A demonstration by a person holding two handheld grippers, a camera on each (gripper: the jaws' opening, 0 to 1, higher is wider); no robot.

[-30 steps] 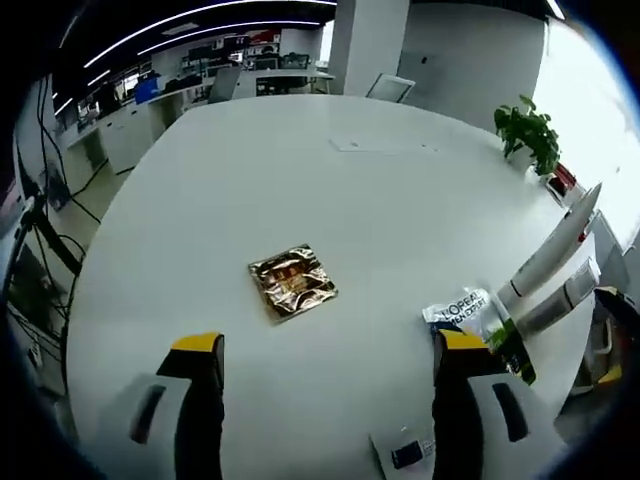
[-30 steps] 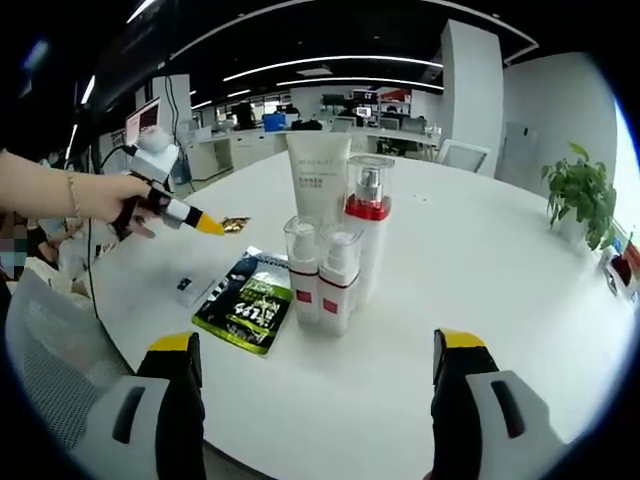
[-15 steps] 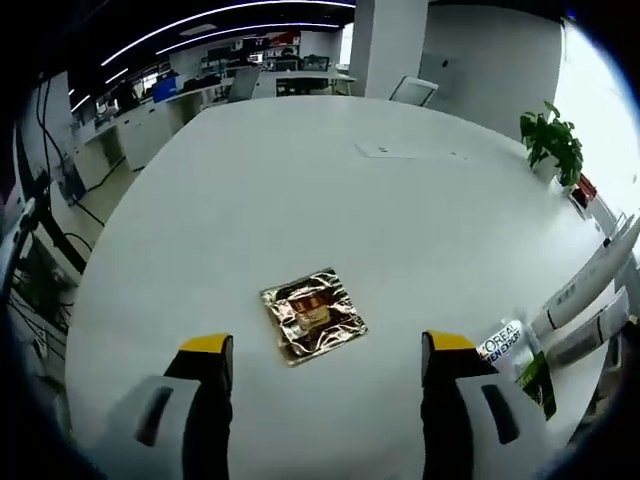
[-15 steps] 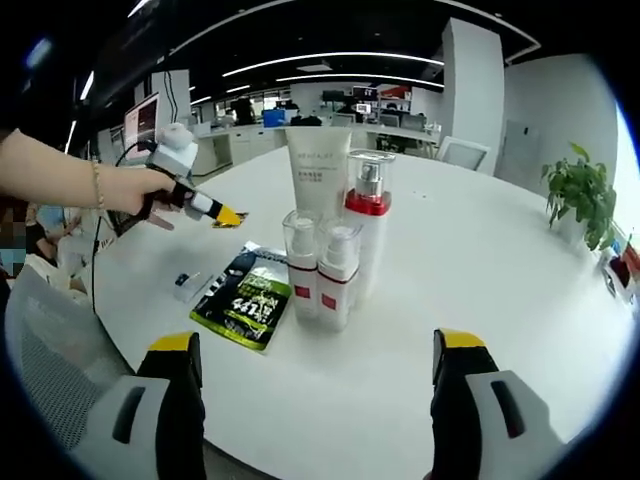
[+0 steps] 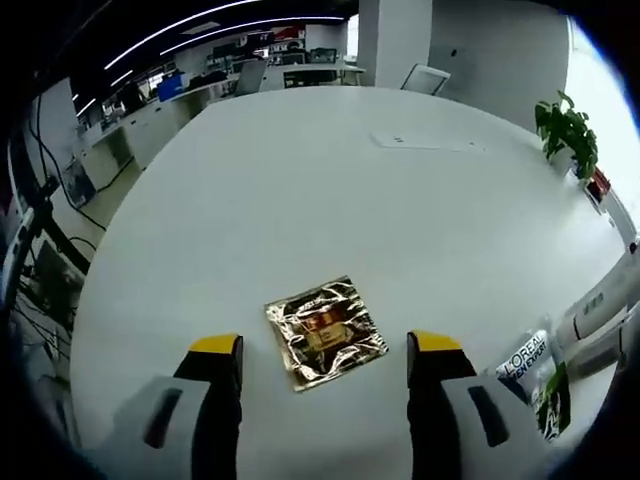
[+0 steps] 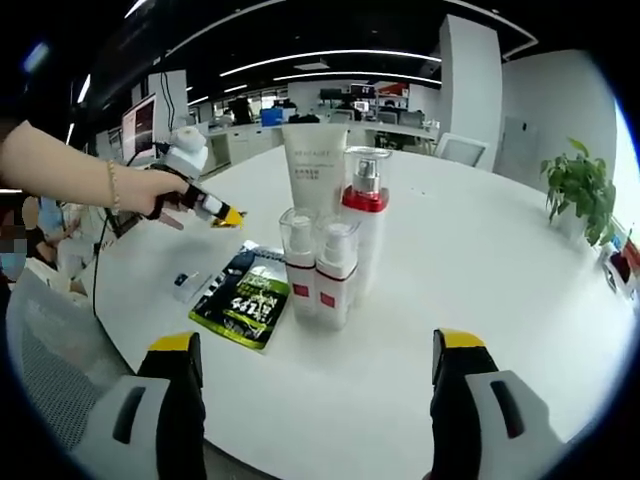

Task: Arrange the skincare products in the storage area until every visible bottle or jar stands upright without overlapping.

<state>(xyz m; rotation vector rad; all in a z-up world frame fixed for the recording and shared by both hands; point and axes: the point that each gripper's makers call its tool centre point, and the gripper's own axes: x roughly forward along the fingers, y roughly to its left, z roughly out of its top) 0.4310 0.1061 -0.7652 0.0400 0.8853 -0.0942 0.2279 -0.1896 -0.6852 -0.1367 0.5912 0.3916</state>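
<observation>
A gold foil sachet [image 5: 326,334] lies flat on the white table [image 5: 330,190], just ahead of my open left gripper [image 5: 326,348] and between its yellow-tipped jaws. In the right gripper view, a white tube [image 6: 314,165], a red-collared pump bottle [image 6: 364,230] and two small clear-capped bottles [image 6: 318,270] stand upright in a tight cluster. A green-black sachet [image 6: 243,302] lies flat beside them. My right gripper [image 6: 312,365] is open, well short of the cluster. A person's hand holds the left gripper [image 6: 205,205] over the far sachet.
A potted plant [image 6: 580,200] stands at the table's far right edge. A small white card [image 6: 190,286] lies left of the green sachet. A paper sheet [image 5: 425,142] lies far across the table. Desks and chairs fill the office behind.
My left gripper has moved forward and down toward the gold sachet, which now lies between its jaws. The right gripper has stayed put.
</observation>
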